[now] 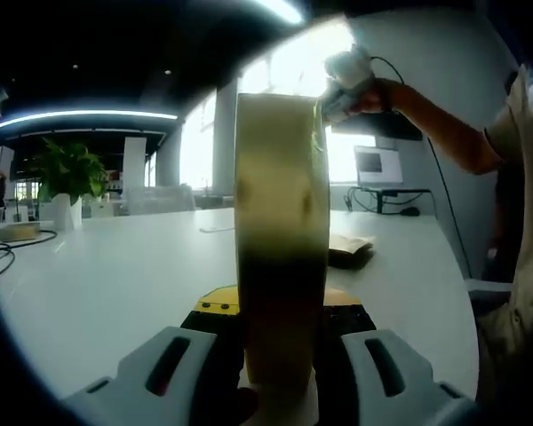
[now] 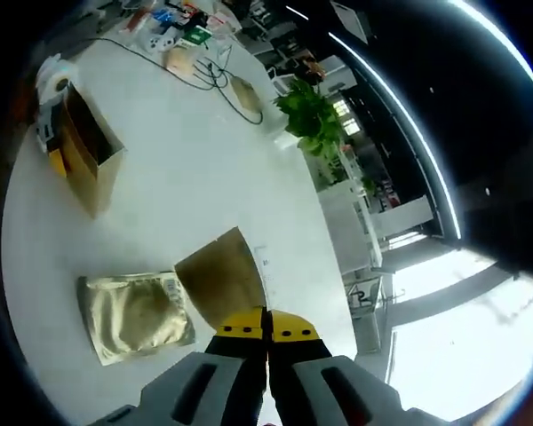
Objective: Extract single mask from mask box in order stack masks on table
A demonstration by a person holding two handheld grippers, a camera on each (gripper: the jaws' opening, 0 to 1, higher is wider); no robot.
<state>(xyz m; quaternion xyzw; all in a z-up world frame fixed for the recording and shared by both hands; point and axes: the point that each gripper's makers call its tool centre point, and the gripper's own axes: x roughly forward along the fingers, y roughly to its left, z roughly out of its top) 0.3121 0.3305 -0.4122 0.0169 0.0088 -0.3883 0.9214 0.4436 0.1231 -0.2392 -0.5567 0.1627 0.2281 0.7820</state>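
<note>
Left gripper [image 1: 280,355] clamped on the upright mask box [image 1: 281,240], held edge-on between both jaws above the white table [image 1: 115,275]. Right gripper [image 2: 267,342] pinched nearly shut on the corner of a golden mask packet [image 2: 220,271], lifted just above the table [image 2: 160,186]. At nine o'clock from those jaws, a second foil packet [image 2: 135,315] lying flat. At eleven o'clock, far off, the box [image 2: 84,160] in the other gripper. Potted plant [image 2: 313,114] at one o'clock.

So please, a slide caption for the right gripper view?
Right gripper holds one mask packet above a packet lying on the white table.
</note>
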